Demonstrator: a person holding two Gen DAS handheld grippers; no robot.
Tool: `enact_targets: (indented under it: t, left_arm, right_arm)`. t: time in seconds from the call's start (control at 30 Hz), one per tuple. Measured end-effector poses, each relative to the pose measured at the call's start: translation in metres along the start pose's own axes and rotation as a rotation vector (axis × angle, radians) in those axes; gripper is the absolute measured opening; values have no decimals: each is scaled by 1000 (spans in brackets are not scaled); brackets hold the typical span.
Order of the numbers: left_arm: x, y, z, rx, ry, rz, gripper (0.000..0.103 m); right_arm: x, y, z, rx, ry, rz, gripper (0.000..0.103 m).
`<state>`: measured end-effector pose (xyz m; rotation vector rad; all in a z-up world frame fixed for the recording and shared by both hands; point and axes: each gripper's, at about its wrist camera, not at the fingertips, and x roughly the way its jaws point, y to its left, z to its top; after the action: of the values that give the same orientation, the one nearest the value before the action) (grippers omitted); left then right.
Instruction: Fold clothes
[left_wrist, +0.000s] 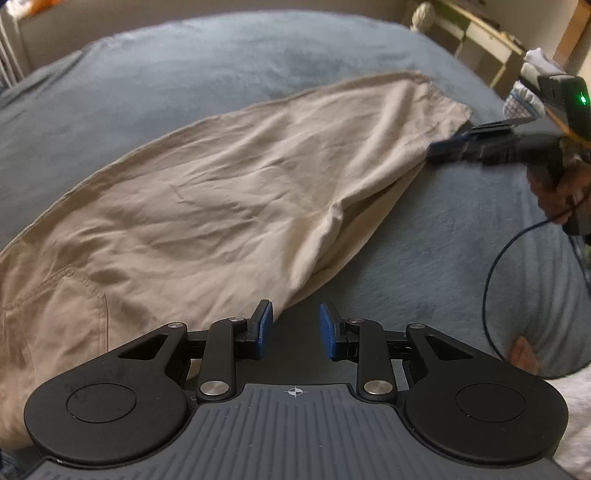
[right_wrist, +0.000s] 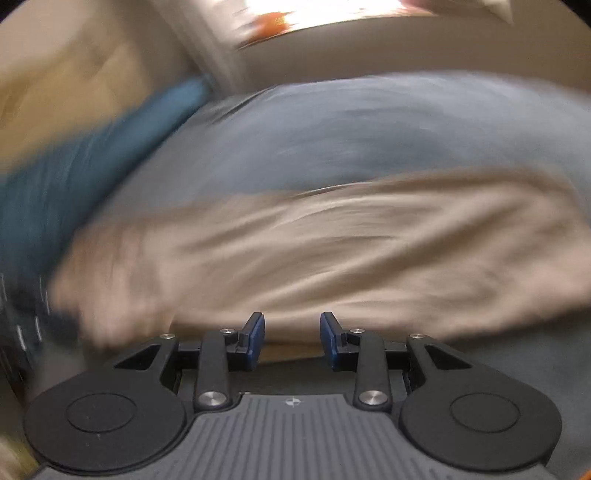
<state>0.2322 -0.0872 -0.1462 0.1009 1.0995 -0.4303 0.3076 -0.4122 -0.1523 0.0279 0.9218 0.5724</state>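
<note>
Beige trousers lie stretched across a grey-blue blanket, with a stitched pocket at the lower left and a leg hem at the upper right. My left gripper is open just off the trousers' near edge, its left pad against the cloth. My right gripper, held by a hand, has its tips at the leg hem. In the blurred right wrist view the right gripper is open with nothing between its fingers, and the trousers lie right in front of it.
A dark cable loops down over the blanket at the right. A wooden shelf and white bundled cloth stand past the bed's far right corner. A teal cloth lies at the left in the right wrist view.
</note>
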Motion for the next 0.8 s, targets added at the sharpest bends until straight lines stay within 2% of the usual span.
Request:
enact_targets:
  t: [0.13, 0.27, 0.33, 0.4, 0.43, 0.47, 0.57, 0.8]
  left_arm:
    - [11, -10, -12, 22, -91, 34, 28]
    - [24, -24, -12, 118, -172, 91, 28]
    - [31, -24, -10, 135, -193, 118, 28]
    - [38, -21, -9, 126, -200, 133, 28]
    - [41, -19, -8, 118, -205, 137, 25]
    - [43, -16, -9, 107, -205, 134, 18]
    - [45, -10, -12, 94, -189, 110, 12]
    - [50, -4, -24, 90, -154, 68, 12]
  right_arm:
    - [22, 51, -5, -263, 9, -48, 36]
    - [44, 101, -10, -527, 18, -95, 37]
    - [56, 123, -12, -641, 24, -119, 37]
    - [67, 123, -15, -659, 47, -135, 34]
    - [71, 122, -17, -664, 60, -142, 27]
    - [75, 121, -19, -669, 73, -148, 6]
    - [70, 113, -18, -615, 73, -121, 6]
    - [68, 96, -24, -474, 110, -63, 6]
